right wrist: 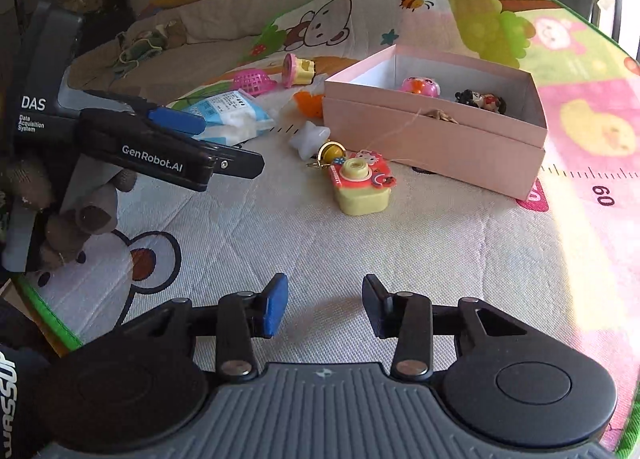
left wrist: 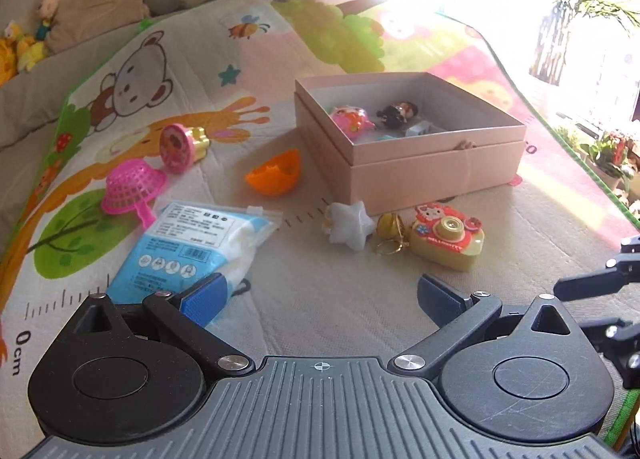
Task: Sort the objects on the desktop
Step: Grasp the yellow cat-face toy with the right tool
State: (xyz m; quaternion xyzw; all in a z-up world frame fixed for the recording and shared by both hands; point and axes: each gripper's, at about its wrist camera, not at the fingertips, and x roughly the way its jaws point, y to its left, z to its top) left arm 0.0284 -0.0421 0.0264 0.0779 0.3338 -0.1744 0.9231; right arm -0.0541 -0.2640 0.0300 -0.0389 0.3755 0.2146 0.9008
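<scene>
Toys lie scattered on a cartoon play mat [left wrist: 168, 59], and one pink box [left wrist: 436, 167] stands open-topped toward its far side. Inside the box four things can be counted from the left wrist view: one pink round toy [left wrist: 352, 120], one dark little figure [left wrist: 398, 113], and two small pieces, one grey-white [left wrist: 420, 128] and one teal [left wrist: 390, 137], too hidden by the box wall to identify.

Outside the box seven things remain on the mat. Just in front of its near corner sit one white star-shaped toy [left wrist: 348, 225], one gold bell on a key ring [left wrist: 390, 229] and one yellow toy camera [left wrist: 450, 239] with a red face, the three close together, bell between the other two. Left of the box lies one orange shell half [left wrist: 276, 173]. Farther left are one pink plastic strainer [left wrist: 134, 189] and one round pink-and-yellow stamp toy [left wrist: 182, 145] on its side. Nearest the left gripper [left wrist: 320, 295] lies one blue-and-white packet [left wrist: 192, 251], its lower edge behind that gripper's left blue pad.

Both tools are empty. The left gripper's jaws stand wide apart over bare mat. The right gripper [right wrist: 324, 305] has a narrower gap between its jaws, with nothing between them, well short of the camera. A gloved hand [right wrist: 76, 215] holds the left gripper.
</scene>
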